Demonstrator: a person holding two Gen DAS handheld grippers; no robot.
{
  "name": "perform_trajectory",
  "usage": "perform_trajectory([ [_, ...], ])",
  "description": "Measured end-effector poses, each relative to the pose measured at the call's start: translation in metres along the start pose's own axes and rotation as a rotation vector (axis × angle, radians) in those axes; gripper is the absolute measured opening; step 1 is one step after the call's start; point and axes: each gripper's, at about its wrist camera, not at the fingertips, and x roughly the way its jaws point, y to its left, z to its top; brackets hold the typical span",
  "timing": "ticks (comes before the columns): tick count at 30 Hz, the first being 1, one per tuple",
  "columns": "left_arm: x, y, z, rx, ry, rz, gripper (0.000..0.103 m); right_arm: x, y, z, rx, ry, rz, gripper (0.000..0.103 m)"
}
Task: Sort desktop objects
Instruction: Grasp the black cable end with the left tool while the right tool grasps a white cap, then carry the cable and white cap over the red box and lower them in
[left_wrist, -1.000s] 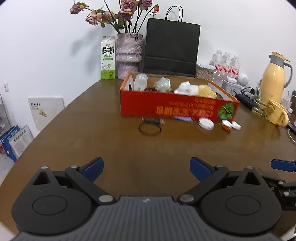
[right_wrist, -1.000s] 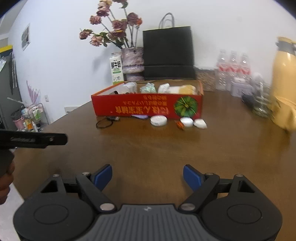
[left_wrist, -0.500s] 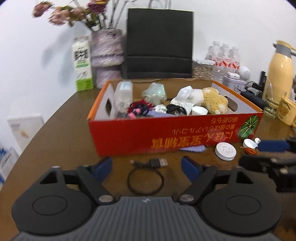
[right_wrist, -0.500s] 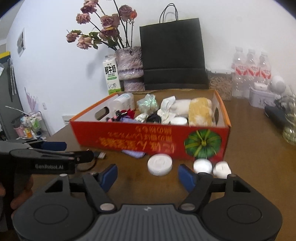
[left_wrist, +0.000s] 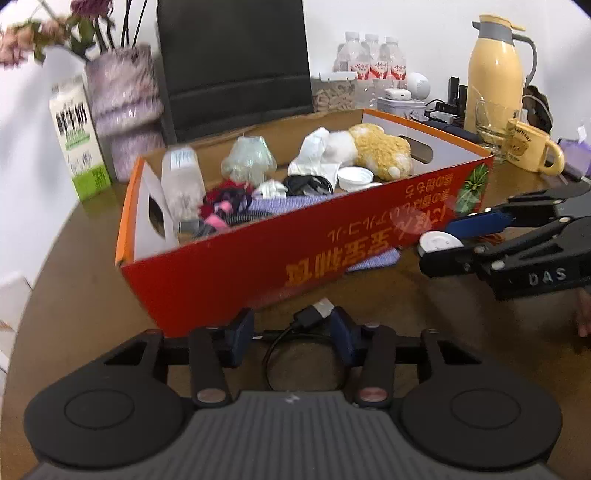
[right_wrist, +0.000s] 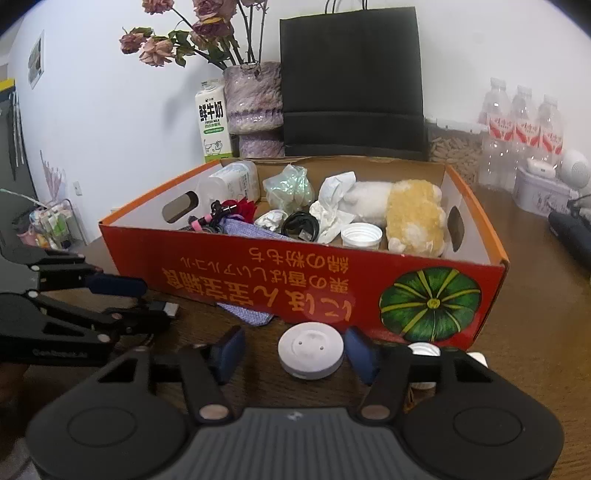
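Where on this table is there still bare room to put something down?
Bare brown tabletop lies left of the red cardboard box, toward the milk carton. Crowded: the box front, with black coiled cable, white round disc, and both grippers.

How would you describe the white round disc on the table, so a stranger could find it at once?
Find the red cardboard box with a green pumpkin picture. Just before its front wall, on the brown table, lies a white disc. It is flat, with two tiny holes on top, and larger than the small white caps beside it.
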Motion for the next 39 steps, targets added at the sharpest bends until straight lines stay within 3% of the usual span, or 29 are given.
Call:
perform_trajectory([
  [3,-0.009,0.007,-0.008,-0.028,0.013,-0.021,0.043,0.001,-0.002,-0.001,0.009,0.012,0.008,0.041],
  [6,-0.014,0.013,-0.011,-0.062,0.018,-0.033,0.040,0.001,0.001,-0.002,-0.005,0.014,0.005,0.039],
  [10,-0.021,0.009,-0.016,-0.088,0.002,0.029,0.021,-0.002,0.006,-0.004,-0.027,0.013,-0.001,0.038],
  [15,-0.032,-0.008,-0.023,-0.117,-0.005,0.058,0.021,-0.019,0.020,-0.013,-0.044,-0.006,-0.005,0.038],
  [21,-0.071,-0.027,-0.034,-0.173,-0.039,0.104,0.021,-0.069,0.044,-0.034,-0.059,-0.052,0.039,0.038],
  [26,-0.120,-0.042,-0.038,-0.200,-0.096,0.062,0.021,-0.119,0.050,-0.046,-0.045,-0.091,0.052,0.038],
  [39,-0.222,-0.080,-0.037,-0.168,-0.272,-0.031,0.021,-0.224,0.035,-0.048,-0.028,-0.199,-0.017,0.038],
])
